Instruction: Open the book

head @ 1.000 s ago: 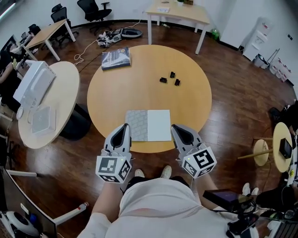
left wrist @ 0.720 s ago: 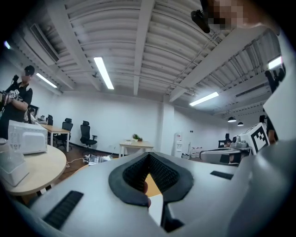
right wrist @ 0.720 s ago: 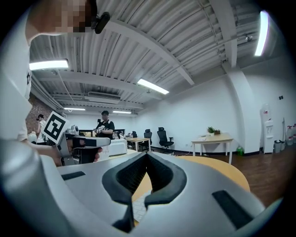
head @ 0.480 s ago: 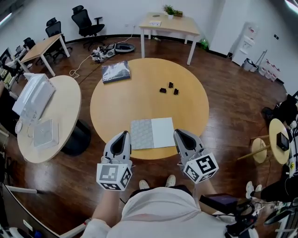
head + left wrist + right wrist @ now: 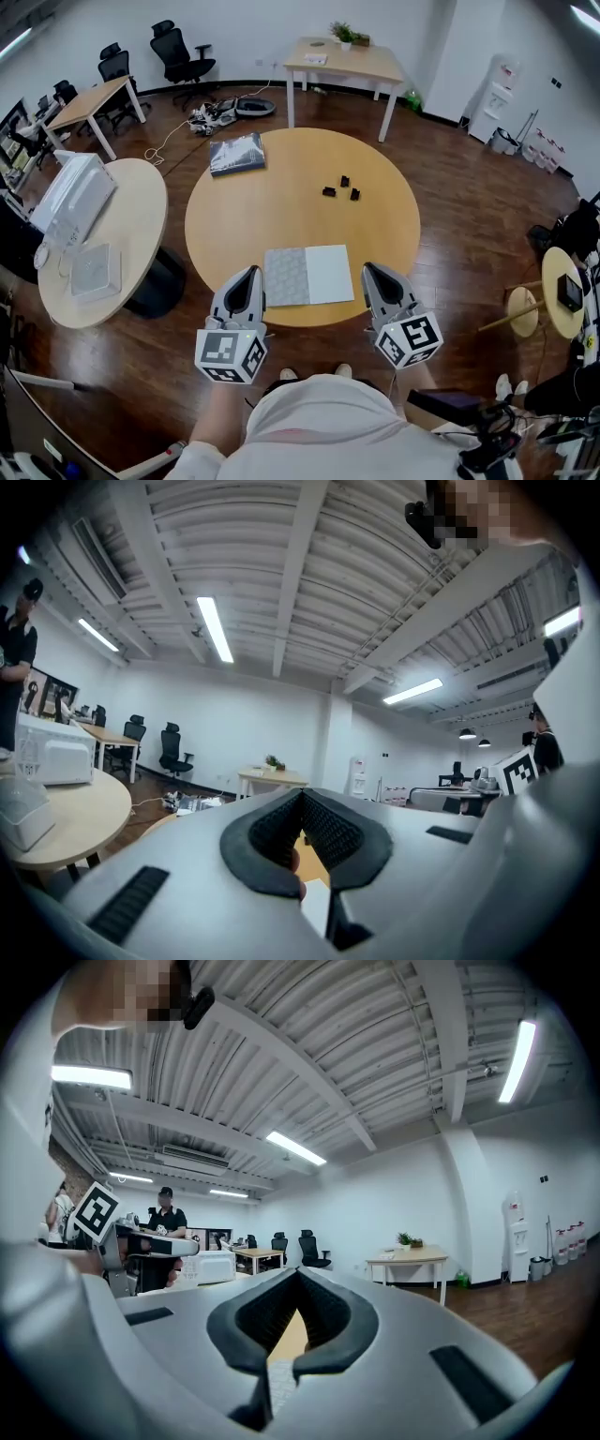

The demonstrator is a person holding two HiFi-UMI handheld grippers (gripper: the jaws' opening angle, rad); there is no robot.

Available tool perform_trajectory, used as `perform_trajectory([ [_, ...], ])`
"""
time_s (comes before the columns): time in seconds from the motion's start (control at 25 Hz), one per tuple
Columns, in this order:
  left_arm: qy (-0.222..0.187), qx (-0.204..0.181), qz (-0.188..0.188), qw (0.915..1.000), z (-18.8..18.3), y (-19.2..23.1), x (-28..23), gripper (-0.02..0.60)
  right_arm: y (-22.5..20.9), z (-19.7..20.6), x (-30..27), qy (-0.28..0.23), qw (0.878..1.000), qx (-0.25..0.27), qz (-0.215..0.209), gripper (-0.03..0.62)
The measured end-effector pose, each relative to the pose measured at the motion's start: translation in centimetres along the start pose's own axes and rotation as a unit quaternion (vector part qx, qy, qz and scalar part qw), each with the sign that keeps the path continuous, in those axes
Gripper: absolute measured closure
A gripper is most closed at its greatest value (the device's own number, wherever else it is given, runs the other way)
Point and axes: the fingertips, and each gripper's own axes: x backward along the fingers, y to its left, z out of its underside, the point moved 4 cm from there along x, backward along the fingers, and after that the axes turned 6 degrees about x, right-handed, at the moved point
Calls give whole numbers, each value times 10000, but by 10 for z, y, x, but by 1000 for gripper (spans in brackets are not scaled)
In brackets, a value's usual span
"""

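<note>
the left gripper (image 5: 250,273) has its jaws pressed together at the tips with nothing between them, and the right gripper (image 5: 371,270) is the same, pinched closed on nothing. both point in over the near edge of the round table (image 5: 234,216), one on each side of the book (image 5: 308,276), close beside it but not touching it. the book lies open flat at the table's near edge, a grey patterned page on the left and a white page on the right. a closed dark book (image 5: 236,154) sits at the far left edge. three small black pieces (image 5: 342,187) lie toward the far side.
</note>
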Motion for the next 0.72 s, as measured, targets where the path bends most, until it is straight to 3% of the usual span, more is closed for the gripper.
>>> perform_trajectory([
  [0.72,86,-45,-63,9999,10,-28,-35,571,-39,7,-6,115,9997,-27,-193,591],
])
